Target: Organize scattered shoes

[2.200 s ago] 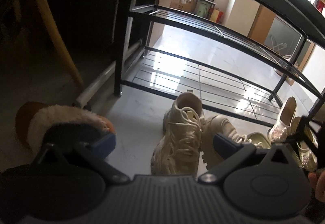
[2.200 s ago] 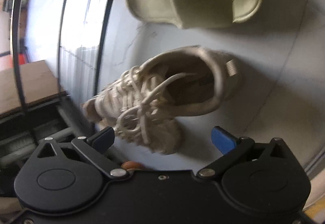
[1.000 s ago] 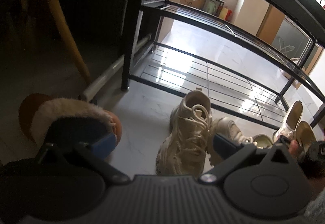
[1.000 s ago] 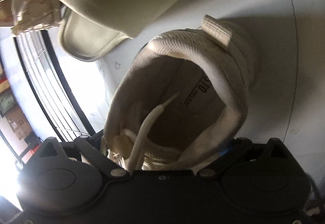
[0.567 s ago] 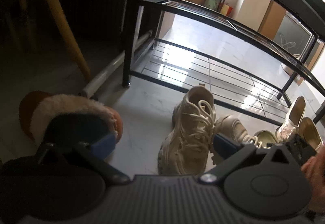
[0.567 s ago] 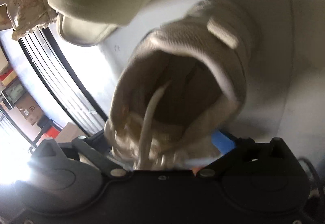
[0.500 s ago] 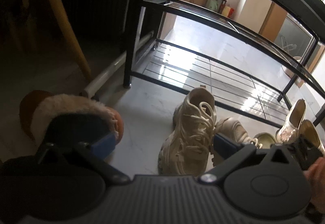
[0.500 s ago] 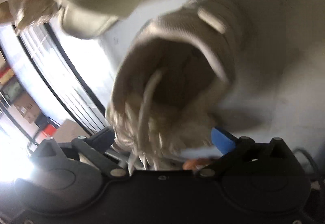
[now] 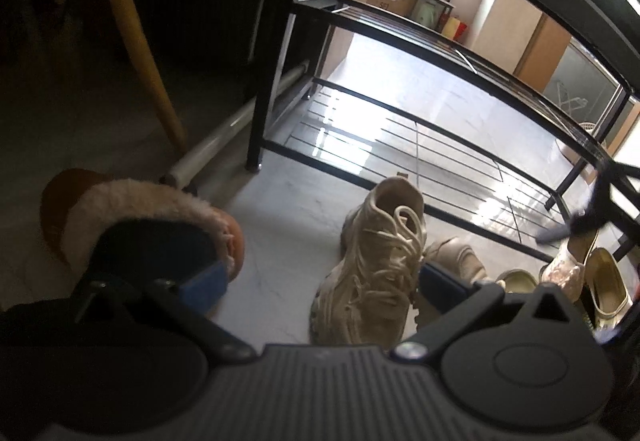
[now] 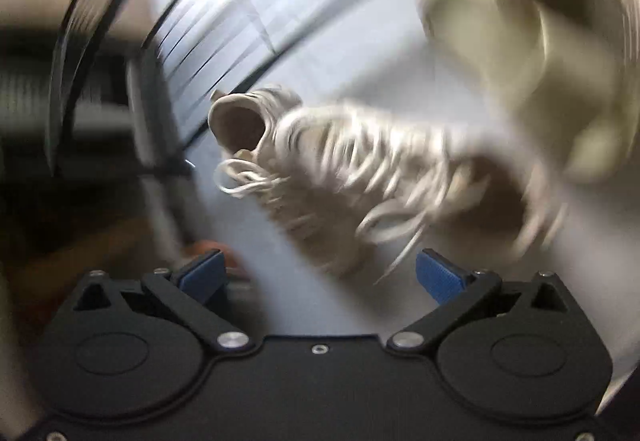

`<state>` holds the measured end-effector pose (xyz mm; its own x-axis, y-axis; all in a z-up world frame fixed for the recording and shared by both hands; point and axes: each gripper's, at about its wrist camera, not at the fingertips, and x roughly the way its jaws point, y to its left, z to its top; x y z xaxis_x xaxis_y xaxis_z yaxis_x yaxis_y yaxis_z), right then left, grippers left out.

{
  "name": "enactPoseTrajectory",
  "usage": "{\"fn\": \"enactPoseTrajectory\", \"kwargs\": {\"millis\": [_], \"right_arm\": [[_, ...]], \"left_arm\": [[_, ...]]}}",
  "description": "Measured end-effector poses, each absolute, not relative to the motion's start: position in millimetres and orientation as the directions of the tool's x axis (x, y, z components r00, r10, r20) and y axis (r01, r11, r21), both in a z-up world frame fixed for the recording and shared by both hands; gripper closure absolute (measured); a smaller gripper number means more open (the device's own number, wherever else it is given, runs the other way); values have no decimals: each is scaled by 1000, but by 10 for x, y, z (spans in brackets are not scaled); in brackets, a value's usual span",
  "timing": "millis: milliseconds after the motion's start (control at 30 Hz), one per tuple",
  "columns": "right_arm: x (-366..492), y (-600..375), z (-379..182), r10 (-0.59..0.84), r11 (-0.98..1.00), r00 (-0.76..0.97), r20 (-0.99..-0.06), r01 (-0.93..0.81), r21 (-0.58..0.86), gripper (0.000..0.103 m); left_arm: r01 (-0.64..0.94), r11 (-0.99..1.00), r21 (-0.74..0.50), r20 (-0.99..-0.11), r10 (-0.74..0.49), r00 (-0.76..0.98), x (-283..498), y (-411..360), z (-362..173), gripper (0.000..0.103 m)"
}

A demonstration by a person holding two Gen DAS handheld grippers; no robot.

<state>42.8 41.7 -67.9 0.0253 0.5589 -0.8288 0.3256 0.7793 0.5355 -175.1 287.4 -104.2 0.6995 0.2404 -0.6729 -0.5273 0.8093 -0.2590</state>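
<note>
2 sneakers (image 9: 376, 265) side by side on floor before rack (image 9: 420, 145); slipper (image 9: 132, 225) left.

Daylight glares off the floor (image 9: 280, 209) behind the rack (image 9: 400, 113); left side dim, right view smeared with motion blur

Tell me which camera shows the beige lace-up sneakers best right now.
Left wrist: the upright beige sneaker is sharp on the floor before the shoe rack. Right wrist shows both sneakers, smeared by motion blur.
</note>
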Motion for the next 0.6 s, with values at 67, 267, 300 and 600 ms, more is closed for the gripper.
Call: {"fn": "enactPoseTrajectory", "kwargs": {"millis": [67,267,300,600], "right_arm": [[431,608,-660,463,856,58,-884,230,463,0],[319,1416,-837,291,792,208,-934,-600,112,0],[281,1487,-882,282,722,229,-932,-690,49,0],[95,1559,-1354,271,403,324,-906,-893,-199,6]], "left_arm": [[-533,807,-255,-675,247,696,-1755,2885,-1046,1],[-552,789,-271,-685,244,686,-1750,2957,-1080,1],[-554,788,-270,-687,245,684,-1747,2958,-1085,1],[-558,779,-287,-706,222,673,-1730,2975,-1126,1]]}}
